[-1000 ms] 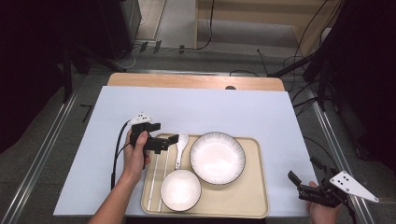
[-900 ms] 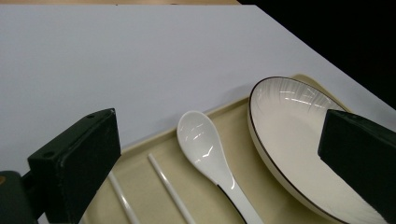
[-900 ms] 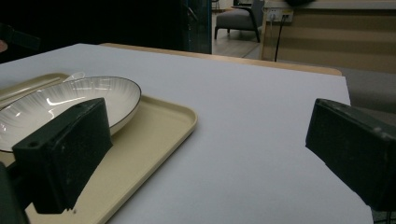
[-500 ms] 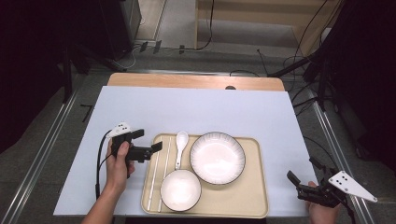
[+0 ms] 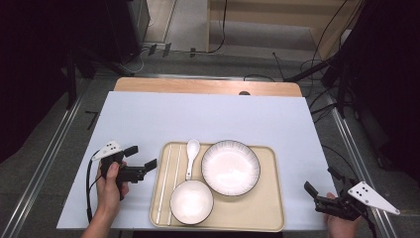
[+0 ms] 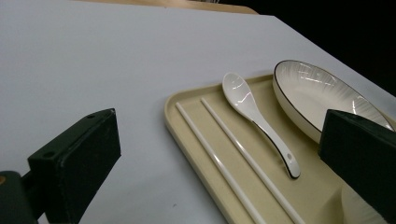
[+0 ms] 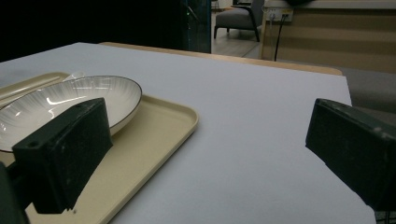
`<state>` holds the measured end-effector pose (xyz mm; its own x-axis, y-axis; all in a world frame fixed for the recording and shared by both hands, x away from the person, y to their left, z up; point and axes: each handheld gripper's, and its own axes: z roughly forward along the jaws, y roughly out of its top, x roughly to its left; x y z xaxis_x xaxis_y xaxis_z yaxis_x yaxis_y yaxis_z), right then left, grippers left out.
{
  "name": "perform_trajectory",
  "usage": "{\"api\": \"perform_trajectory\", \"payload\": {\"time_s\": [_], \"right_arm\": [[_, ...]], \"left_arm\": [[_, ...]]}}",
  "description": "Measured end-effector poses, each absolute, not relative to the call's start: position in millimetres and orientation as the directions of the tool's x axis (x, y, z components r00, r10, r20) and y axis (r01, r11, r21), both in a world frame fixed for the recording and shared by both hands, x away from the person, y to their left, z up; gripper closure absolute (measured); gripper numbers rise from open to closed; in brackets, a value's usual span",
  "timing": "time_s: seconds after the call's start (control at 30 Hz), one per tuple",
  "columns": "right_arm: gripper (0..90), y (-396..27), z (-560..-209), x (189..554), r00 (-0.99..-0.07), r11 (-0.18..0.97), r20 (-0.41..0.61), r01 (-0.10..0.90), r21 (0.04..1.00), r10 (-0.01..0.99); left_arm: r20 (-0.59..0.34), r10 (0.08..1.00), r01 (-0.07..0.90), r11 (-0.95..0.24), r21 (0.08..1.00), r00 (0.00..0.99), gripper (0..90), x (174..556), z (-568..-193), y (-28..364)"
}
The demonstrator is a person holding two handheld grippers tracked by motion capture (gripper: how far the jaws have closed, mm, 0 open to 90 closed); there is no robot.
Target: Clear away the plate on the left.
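- One tray (image 5: 270,218), beige.
- One large bowl (image 5: 231,167), white.
- One small bowl (image 5: 191,202), white.
- One spoon (image 5: 191,154), white.
- Two chopsticks (image 5: 170,183), white.
- My two grippers: left gripper (image 5: 140,161), right gripper (image 5: 322,181).

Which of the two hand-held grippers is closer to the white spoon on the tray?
The left. The left gripper sits open just off the tray's left edge, a short way from the spoon. The right gripper waits open beyond the tray's right side, with the large bowl between.
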<state>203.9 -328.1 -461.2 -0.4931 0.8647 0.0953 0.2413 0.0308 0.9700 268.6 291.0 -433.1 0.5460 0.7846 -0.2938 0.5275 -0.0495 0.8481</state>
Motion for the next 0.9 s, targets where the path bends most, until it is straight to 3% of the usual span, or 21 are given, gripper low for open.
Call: {"api": "perform_trajectory", "payload": {"time_s": [0.4, 0.73, 0.9], "right_arm": [[0.2, -328.2, -460.9, 203.7, -0.492, 0.031, 0.094, 0.241, 0.970, 0.865], [0.2, -329.6, -461.2, 204.0, -0.489, 0.029, 0.095, 0.240, 0.970, 0.867], [0.2, -329.5, -461.4, 203.6, -0.484, 0.025, 0.100, 0.244, 0.969, 0.869]], "left_arm": [[-0.291, 0.794, 0.505, -0.025, 0.863, 0.535, 0.0, 247.8, -438.3, 305.0], [-0.230, 0.825, 0.474, -0.052, 0.879, 0.517, 0.0, 229.1, -436.9, 321.8], [-0.152, 0.850, 0.459, -0.115, 0.881, 0.504, 0.0, 222.6, -439.3, 328.2]]}}
